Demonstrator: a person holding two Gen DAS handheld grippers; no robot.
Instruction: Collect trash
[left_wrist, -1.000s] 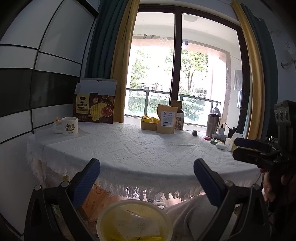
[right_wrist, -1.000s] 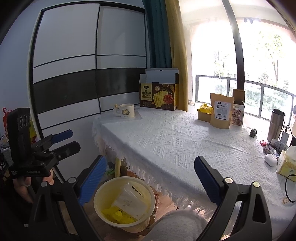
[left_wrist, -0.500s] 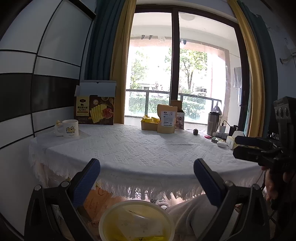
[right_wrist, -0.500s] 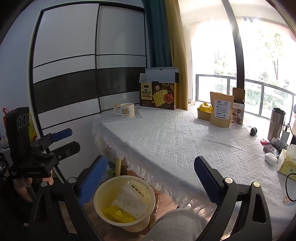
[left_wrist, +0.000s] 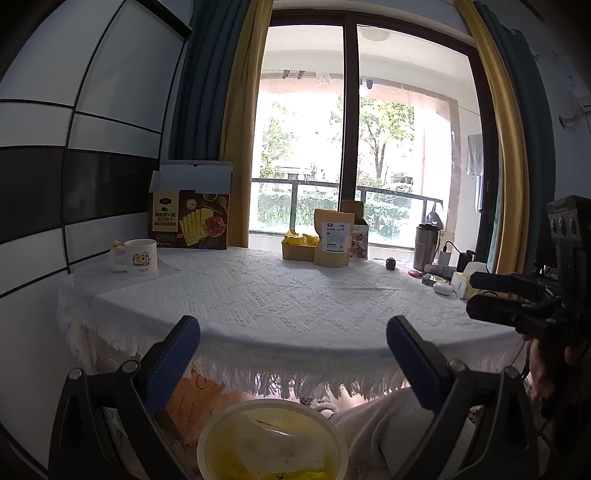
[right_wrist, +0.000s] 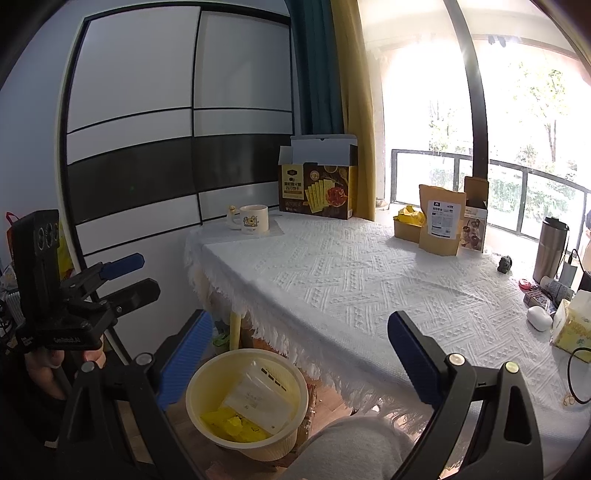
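Here the white-clothed table (right_wrist: 369, 280) is largest; below its fringe the yellow trash basket (right_wrist: 207, 380) holds 1 white pouch (right_wrist: 258, 400) and yellow wrappers (right_wrist: 231, 426). Left gripper (left_wrist: 293, 354) and right gripper (right_wrist: 299, 341), fingers released, grasp nothing.

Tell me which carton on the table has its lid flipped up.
The dark cracker box at the far corner by the mug; its white lid stands upright. The small yellow box shows none.

A home: lace-clothed table (right_wrist: 369, 280) with mug (right_wrist: 254, 218) and snack box (right_wrist: 318, 192), curtains (left_wrist: 240, 122) beside a balcony door (left_wrist: 351, 140).
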